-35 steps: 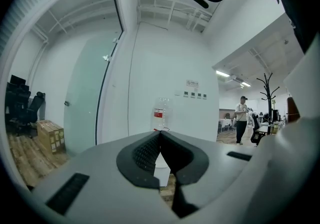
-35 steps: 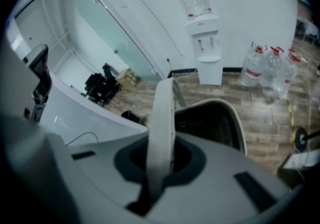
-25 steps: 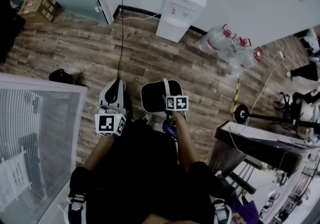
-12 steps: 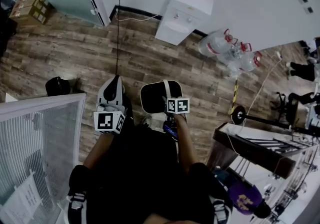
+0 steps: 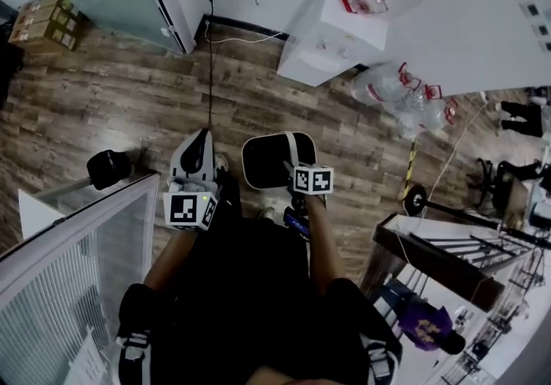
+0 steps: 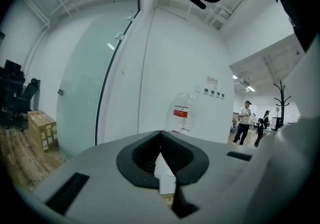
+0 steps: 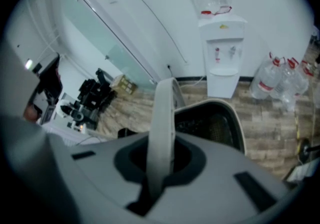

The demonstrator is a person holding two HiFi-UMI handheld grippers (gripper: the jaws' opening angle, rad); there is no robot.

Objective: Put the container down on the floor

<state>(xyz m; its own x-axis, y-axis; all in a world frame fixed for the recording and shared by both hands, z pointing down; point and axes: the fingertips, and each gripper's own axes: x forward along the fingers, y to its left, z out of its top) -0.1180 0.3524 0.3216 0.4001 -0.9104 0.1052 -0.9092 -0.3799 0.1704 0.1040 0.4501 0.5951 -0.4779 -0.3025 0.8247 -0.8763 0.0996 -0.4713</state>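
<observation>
Right now your right gripper [image 5: 291, 170] is clamped on the white handle [image 7: 161, 133] of the black container [image 5: 263, 166]. The container hangs just ahead of your body over the wooden floor [image 5: 120, 108], and you cannot tell whether its base touches the boards. Your left gripper [image 5: 199, 142] sits just beside it, jaws drawn together on nothing. Beyond both, a water dispenser [image 5: 331, 39] stands against the wall.

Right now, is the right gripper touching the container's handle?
Touching. The right gripper view shows the right gripper shut on the white handle of the container, with the handle pinched between its jaws and no gap on either side.
</observation>
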